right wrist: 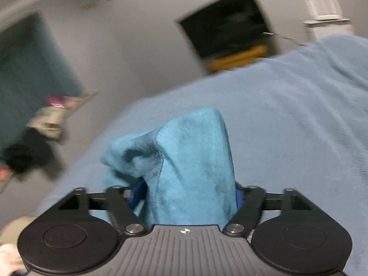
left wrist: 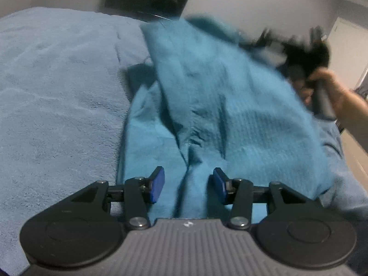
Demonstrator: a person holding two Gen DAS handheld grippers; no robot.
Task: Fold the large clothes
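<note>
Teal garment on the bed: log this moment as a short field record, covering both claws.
garment: teal cloth, part lifted, part lying on the bed
surface: light blue blanket covering the bed
left claw: open, blue pads on either side of a cloth ridge, not pinching it
right claw: shut on a bunched part of the garment, raised above the bed
right hand: gripping the tool's handle, blurred
fold status: not yet folded

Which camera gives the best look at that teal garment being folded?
The left wrist view: the teal garment spreads across the light blue blanket there. The right wrist view shows only a bunched bit clamped in the right tongs.
</note>
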